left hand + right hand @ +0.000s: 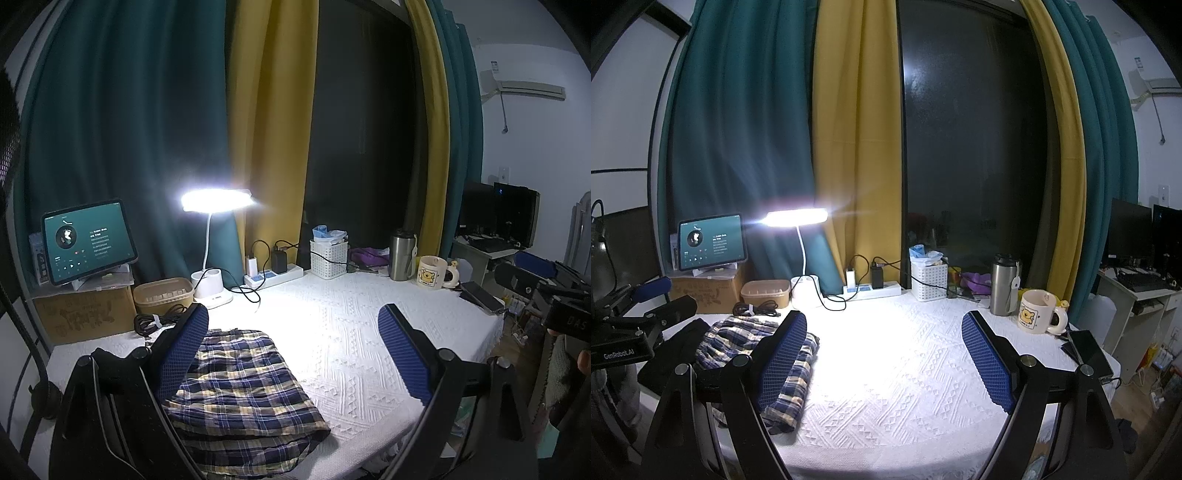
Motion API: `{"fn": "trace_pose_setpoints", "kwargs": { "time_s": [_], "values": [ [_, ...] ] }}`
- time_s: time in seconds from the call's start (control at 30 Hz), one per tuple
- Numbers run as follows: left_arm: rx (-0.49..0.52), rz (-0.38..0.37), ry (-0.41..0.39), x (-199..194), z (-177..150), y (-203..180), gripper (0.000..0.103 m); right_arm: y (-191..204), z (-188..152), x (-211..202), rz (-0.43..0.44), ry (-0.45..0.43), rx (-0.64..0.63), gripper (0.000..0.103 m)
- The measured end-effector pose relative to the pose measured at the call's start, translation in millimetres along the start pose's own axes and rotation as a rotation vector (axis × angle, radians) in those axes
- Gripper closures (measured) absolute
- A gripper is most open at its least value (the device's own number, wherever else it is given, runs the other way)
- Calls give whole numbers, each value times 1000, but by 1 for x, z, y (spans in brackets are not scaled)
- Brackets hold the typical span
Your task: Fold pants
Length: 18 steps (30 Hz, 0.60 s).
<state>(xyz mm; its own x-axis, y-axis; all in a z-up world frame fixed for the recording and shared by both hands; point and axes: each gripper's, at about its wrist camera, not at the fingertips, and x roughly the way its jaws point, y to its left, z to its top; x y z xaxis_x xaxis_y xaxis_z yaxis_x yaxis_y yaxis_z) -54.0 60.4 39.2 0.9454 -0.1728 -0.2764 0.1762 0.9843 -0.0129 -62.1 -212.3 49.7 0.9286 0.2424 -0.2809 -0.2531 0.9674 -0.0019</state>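
At the table's (905,369) front-left corner, the plaid pants (236,384) lie in a compact fold. Left gripper (291,354) and right gripper (882,358) hover spread, holding nothing. Advisable finish: press both layers flat, aligning edges.

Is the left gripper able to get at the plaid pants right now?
Probably yes: the left gripper is open, above the folded plaid pants, with nothing between them.
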Motion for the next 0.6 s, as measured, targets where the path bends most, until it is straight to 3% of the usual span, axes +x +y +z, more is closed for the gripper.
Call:
{"fn": "trace_pose_setpoints", "kwargs": {
  "time_s": [0.6],
  "values": [
    [5,2,-8,0,-2,0,11,-1,-3,1,-4,1,0,16]
  ]
}}
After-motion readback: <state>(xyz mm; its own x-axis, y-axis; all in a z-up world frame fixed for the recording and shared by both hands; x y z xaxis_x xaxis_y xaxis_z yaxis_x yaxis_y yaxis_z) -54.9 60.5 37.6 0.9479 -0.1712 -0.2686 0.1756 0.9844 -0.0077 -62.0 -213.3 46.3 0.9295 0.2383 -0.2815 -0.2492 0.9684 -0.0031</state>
